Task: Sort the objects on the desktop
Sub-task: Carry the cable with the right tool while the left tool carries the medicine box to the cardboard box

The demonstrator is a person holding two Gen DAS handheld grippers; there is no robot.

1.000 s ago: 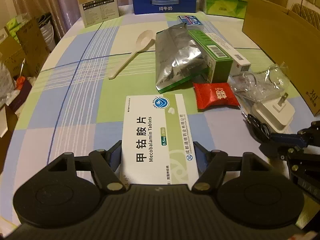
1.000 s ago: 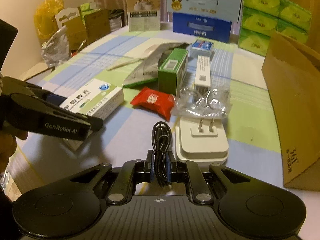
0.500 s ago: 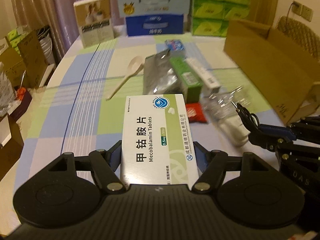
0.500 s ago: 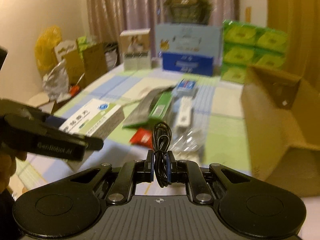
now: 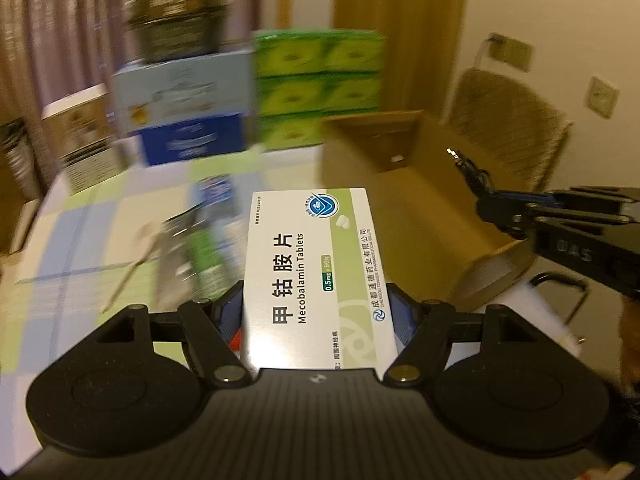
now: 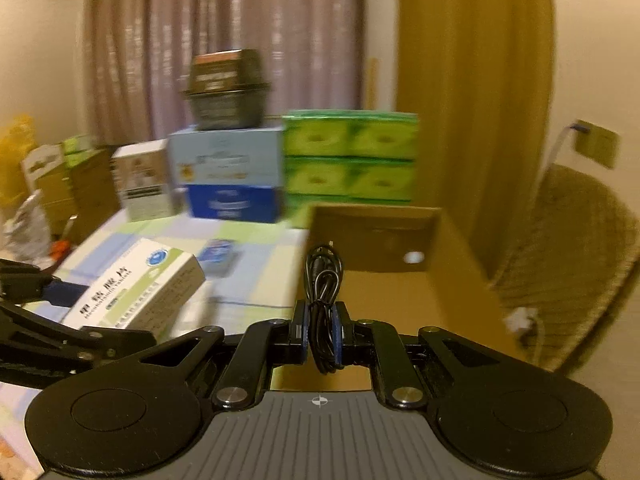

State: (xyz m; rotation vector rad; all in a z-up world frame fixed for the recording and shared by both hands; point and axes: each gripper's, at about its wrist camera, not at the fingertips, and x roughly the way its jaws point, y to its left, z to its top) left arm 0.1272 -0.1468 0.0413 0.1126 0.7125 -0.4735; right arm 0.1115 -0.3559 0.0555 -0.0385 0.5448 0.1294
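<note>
- Currently, the tabletop, covered in a checked blue, green and white cloth, carries blurred clutter, including a spoon and a green box.
- Cardboard box: open at the top, standing at the right side of the tabletop, directly ahead of the right gripper.
- Stacked cartons at the far edge: green tissue packs beside a blue and white carton, with a dark container on top of that carton.
- Left gripper: jaws clenched on the tablet box, which is held flat above the tabletop, its printed face up, its far end pointing toward the cardboard box.
- Right gripper: jaws clamped on the black cable, a coiled bundle standing upright between the blue pads, held clear of the tabletop in front of the cardboard box opening.
- Both grippers are near each other, the left one beside and slightly behind the right.
</note>
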